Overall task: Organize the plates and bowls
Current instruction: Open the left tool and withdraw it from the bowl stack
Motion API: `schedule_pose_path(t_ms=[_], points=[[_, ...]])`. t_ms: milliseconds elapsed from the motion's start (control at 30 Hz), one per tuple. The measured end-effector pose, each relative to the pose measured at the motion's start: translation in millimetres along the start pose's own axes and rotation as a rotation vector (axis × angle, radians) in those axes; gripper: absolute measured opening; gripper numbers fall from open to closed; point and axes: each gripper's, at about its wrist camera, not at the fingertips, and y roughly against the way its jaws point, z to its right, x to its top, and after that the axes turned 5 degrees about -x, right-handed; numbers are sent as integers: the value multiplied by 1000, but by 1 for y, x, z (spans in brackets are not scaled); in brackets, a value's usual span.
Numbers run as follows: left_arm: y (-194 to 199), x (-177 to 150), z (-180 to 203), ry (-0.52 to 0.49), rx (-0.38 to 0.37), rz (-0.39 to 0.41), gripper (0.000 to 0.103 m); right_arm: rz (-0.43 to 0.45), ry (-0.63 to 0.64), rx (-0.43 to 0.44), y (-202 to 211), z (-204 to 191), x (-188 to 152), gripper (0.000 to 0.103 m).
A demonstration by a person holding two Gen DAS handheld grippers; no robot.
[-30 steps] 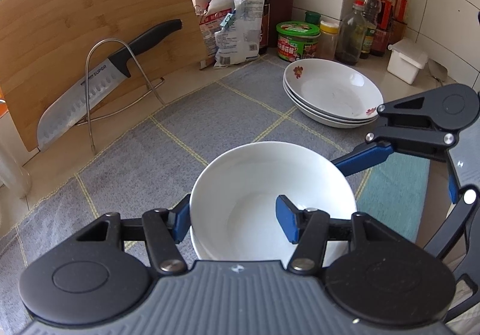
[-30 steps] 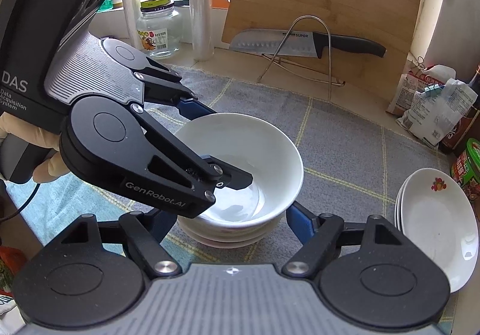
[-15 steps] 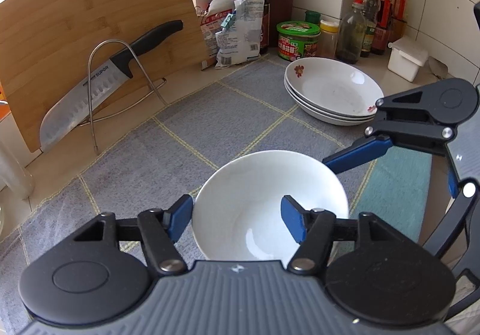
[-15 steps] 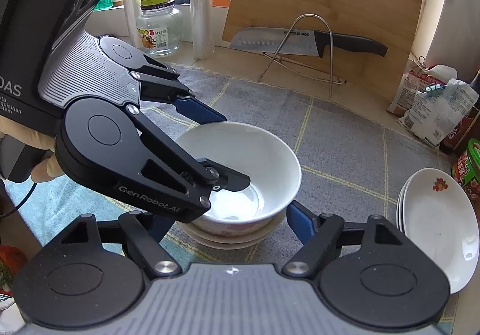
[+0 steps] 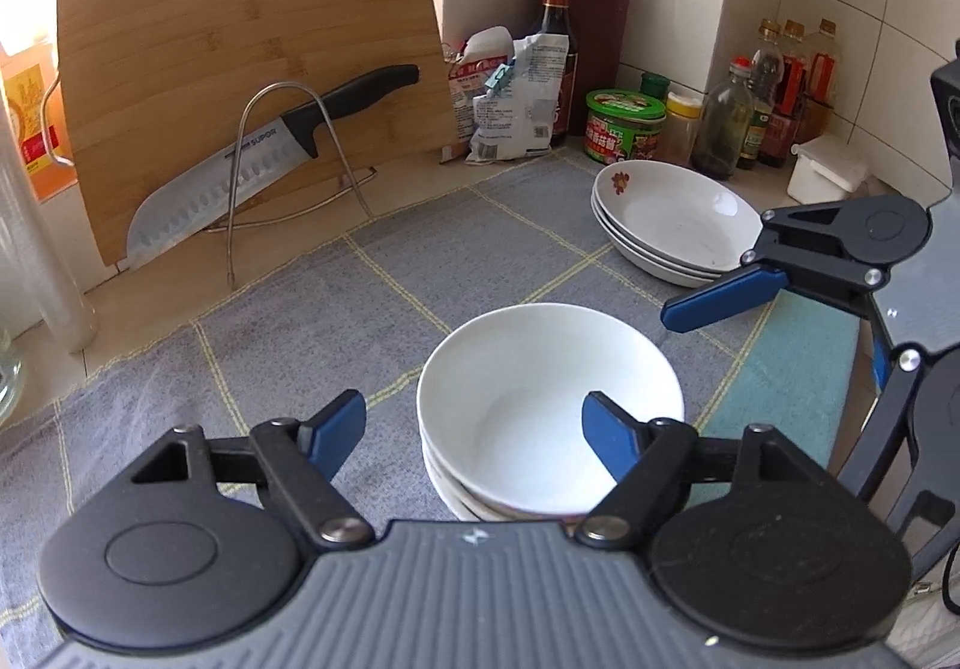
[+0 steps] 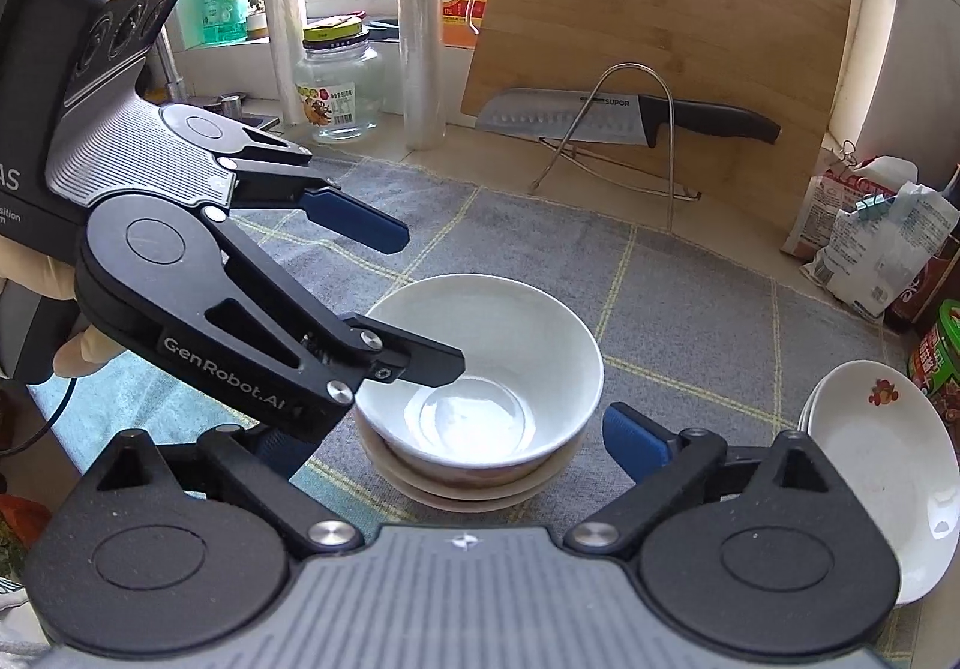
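A white bowl (image 5: 540,399) sits on top of a stack of bowls (image 6: 474,483) on the grey cloth. My left gripper (image 5: 474,429) straddles the bowl's near-left wall. Its jaws are opening, and neither blue pad presses on the rim. From the right wrist view, the left gripper (image 6: 429,303) has one finger inside the bowl and one outside. My right gripper (image 6: 456,441) stands wide around the stack, jaws still opening and clear of it, its left finger hidden behind the left gripper. A stack of shallow flowered plates (image 5: 672,219) lies at the right.
A bamboo cutting board (image 5: 252,69) leans on the wall with a knife (image 5: 270,147) on a wire rack. Bags, bottles, a knife block and a green-lidded tub (image 5: 624,129) line the back corner. A glass jar (image 6: 339,87) and rolls stand by the window.
Both grippers' jaws have spread away from the bowl. The left gripper has drawn back from it, and the bowl now rests on the stack.
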Motion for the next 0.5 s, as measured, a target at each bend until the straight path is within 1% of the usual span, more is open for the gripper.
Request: schedule_pose_path(t_ms=[133, 267, 367, 400, 433, 500], points=[[6, -12, -3, 66, -5, 14, 79, -5, -4, 9, 0, 0, -6, 101], [5, -20, -1, 88, -6, 6, 80, -26, 4, 10, -2, 0, -12, 101], [10, -23, -1, 91, -11, 16, 80, -39, 5, 13, -4, 1, -16, 101], [13, -23, -1, 92, -12, 23, 82, -42, 6, 14, -4, 2, -18, 101], [16, -23, -1, 92, -14, 31, 88, -49, 9, 18, -5, 2, -20, 102], [24, -26, -1, 83, -20, 53, 92, -57, 15, 11, -6, 5, -23, 103]])
